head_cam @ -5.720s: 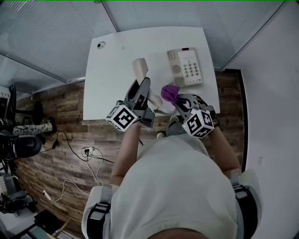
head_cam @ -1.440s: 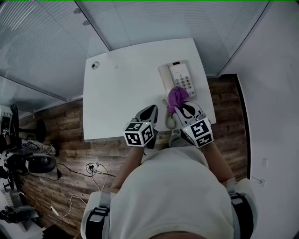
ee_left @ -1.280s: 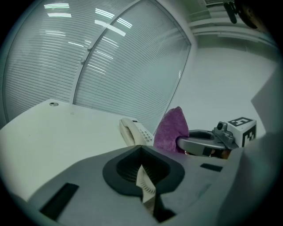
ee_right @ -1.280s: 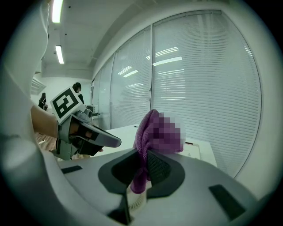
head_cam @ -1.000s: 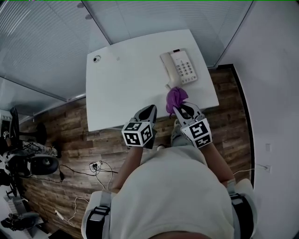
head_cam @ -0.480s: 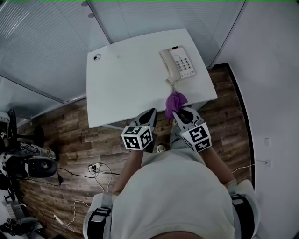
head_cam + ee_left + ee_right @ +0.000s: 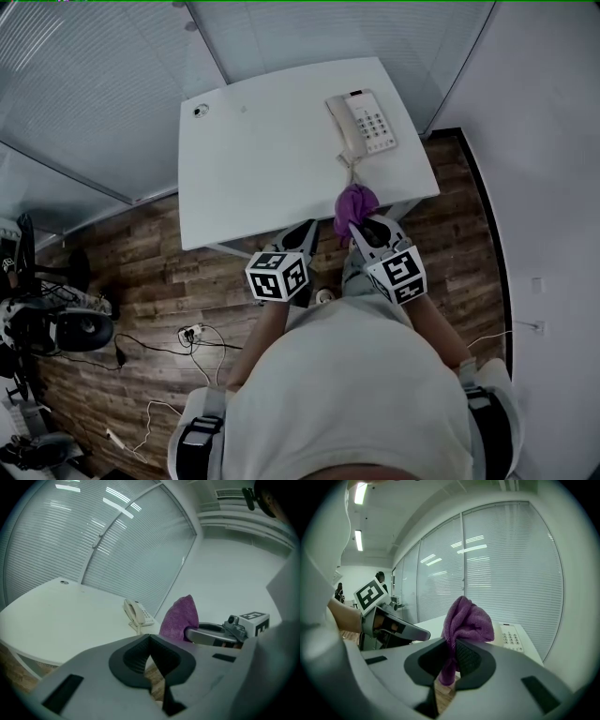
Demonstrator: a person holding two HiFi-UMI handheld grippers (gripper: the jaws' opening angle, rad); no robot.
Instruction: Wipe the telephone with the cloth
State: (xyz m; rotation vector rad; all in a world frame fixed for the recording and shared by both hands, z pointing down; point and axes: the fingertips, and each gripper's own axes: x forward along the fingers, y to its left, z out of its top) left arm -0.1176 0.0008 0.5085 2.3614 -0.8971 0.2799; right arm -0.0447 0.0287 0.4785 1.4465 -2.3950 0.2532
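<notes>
Cloth [image 7: 468, 617] | pinched in right claw [image 7: 451, 657] | telephone [image 7: 362, 124] well apart, on table [image 7: 253, 155]

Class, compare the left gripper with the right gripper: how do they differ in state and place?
The right gripper is shut on the purple cloth; the left gripper is shut on nothing. In the head view, the right gripper lines up with the telephone; the left gripper sits off to its side. Both are grey, have their jaws together, and are clear of the telephone.
</notes>
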